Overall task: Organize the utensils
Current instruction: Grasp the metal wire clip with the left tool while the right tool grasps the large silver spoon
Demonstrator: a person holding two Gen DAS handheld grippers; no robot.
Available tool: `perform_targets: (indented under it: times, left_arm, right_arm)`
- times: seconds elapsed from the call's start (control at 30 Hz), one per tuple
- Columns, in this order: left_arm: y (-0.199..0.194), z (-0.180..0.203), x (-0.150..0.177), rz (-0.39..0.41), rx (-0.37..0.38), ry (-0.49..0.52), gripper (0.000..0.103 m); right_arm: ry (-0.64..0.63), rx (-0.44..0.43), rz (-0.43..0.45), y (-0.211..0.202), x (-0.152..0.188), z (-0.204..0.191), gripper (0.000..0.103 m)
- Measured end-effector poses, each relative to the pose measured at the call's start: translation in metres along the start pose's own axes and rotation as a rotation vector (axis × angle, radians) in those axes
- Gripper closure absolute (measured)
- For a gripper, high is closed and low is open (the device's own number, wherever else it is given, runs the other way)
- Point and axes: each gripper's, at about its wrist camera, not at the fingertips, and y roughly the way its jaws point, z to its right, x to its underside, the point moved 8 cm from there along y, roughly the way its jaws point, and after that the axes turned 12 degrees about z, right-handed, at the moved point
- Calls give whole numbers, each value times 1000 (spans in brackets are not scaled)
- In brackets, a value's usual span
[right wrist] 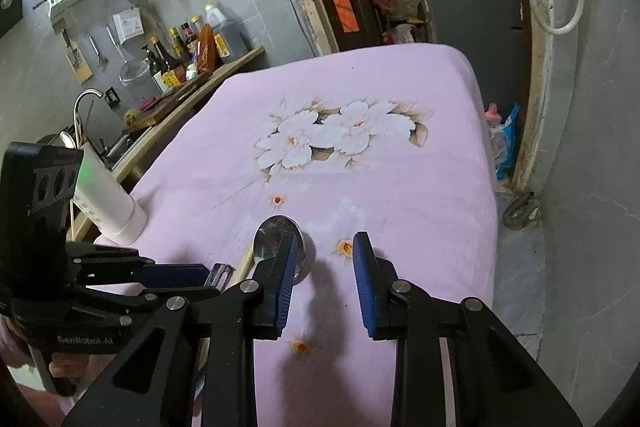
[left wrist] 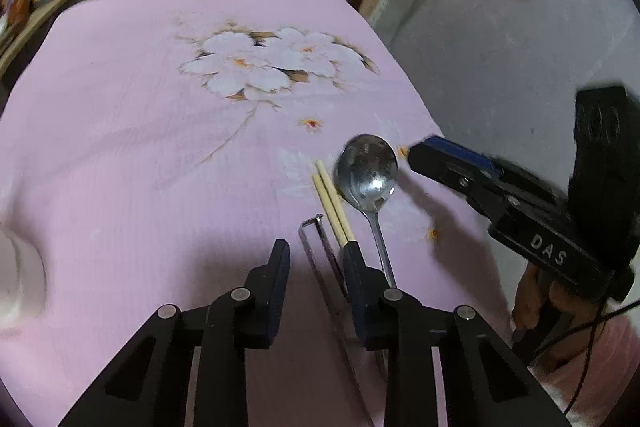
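A steel spoon lies on the pink flowered cloth, bowl pointing away. A pair of pale chopsticks lies just left of it, and a thin metal utensil lies left of those. My left gripper hangs over them, open; the metal utensil lies in its gap untouched, and its right finger covers the chopsticks' near end. My right gripper is open over bare cloth, its left finger in front of the spoon bowl. The right gripper reaches in beside the spoon. The left gripper shows at the left.
A white cylindrical holder stands near the table's left edge. Beyond it are a counter with bottles and a sink tap. The cloth's right edge drops to grey floor. A hand holds the right gripper's handle.
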Motion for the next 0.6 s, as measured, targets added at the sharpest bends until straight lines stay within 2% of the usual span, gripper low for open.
perform_targets:
  times: [0.07, 0.13, 0.27, 0.37, 0.47, 0.6]
  left_arm:
    - [3, 5, -3, -23, 11, 29, 80]
    - [4, 4, -4, -35, 31, 7, 85]
    - [7, -1, -6, -47, 45, -51, 88]
    - [6, -1, -5, -56, 38, -52, 88]
    - [4, -3, -5, -64, 31, -56, 89]
    - [1, -9, -4, -63, 43, -61, 89]
  right_arm:
    - [-6, -11, -12, 3, 1, -3, 78]
    - [-16, -24, -28, 5, 2, -4, 79]
    - [-27, -67, -82, 15, 8, -11, 79]
    - [-29, -89, -98, 20, 9, -13, 80]
    - [-9, -88, -110, 22, 9, -11, 97]
    - [44, -105, -131, 23, 13, -10, 99]
